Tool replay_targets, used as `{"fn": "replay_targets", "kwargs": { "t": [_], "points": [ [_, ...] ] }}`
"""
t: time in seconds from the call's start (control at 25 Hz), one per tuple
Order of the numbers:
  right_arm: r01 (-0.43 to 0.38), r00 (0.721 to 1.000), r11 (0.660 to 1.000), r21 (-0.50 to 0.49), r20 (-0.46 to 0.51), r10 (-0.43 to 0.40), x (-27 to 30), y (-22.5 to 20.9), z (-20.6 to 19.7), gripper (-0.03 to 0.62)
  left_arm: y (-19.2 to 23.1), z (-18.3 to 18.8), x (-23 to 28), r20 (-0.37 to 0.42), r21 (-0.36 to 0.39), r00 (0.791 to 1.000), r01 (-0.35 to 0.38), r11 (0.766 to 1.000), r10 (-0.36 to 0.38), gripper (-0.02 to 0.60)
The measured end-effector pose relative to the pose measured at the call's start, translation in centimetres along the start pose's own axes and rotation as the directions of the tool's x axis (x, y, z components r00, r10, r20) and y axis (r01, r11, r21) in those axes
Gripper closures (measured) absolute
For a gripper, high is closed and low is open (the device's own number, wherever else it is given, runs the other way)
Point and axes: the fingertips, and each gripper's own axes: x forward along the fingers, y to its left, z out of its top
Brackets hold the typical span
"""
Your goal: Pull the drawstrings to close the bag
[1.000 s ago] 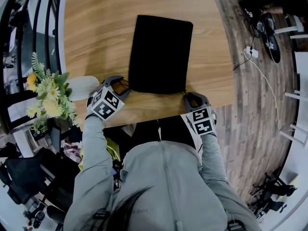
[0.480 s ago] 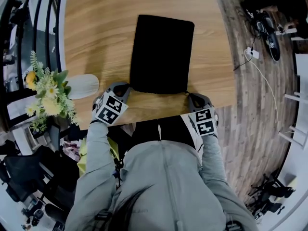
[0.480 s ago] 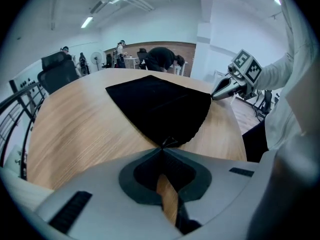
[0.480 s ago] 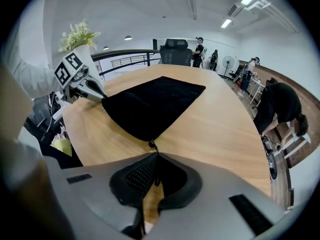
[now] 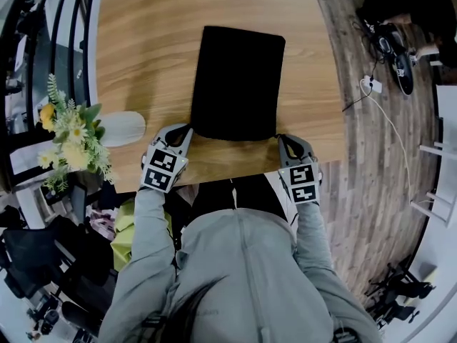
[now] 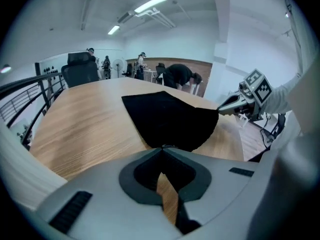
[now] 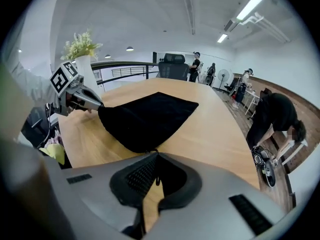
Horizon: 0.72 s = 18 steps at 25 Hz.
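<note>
Bag (image 5: 238,84): black cloth, flat on the counter (image 5: 143,48), with its mouth toward me near the counter's near edge.
Handling: I judge it light and limp, likely to slide or bunch when pulled.
Cords (image 6: 163,146): thin, at the two mouth corners, and the proper place to take hold.
Left tool (image 5: 186,128): clenched on the cords at the left corner.
Right tool (image 5: 280,138): clenched on the cords at the right corner.
Risk: I judge the thin cords may slip out.

I count two claws, the left claw (image 5: 187,128) and the right claw (image 5: 280,138). One black bag (image 5: 238,84) lies just ahead of them on one wooden table (image 5: 143,48). Two drawstring ends (image 7: 157,181), one per claw. One bunch of flowers (image 5: 71,138) stands outside the left claw.
</note>
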Motion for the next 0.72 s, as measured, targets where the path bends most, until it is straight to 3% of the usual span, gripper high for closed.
{"fn": "replay_targets", "kwargs": {
  "t": [0.32, 0.52, 0.72],
  "points": [
    [0.068, 0.989, 0.997, 0.041, 0.132, -0.073, -2.0, -3.2, 4.6, 0.572, 0.5, 5.0, -2.1, 0.192, -0.125, 0.978, -0.055, 0.991, 0.078, 0.554],
    [0.107, 0.966, 0.994, 0.027, 0.232, -0.11, -3.9, -5.1, 8.9, 0.572, 1.0, 8.3, -4.4, 0.291, -0.181, 0.945, -0.099, 0.979, 0.15, 0.554],
    [0.127, 0.926, 0.992, -0.011, 0.36, -0.115, -6.5, -6.5, 13.9, 0.572, 0.5, 11.8, -6.8, 0.389, -0.209, 0.902, -0.11, 0.972, 0.186, 0.554]
  ]
}}
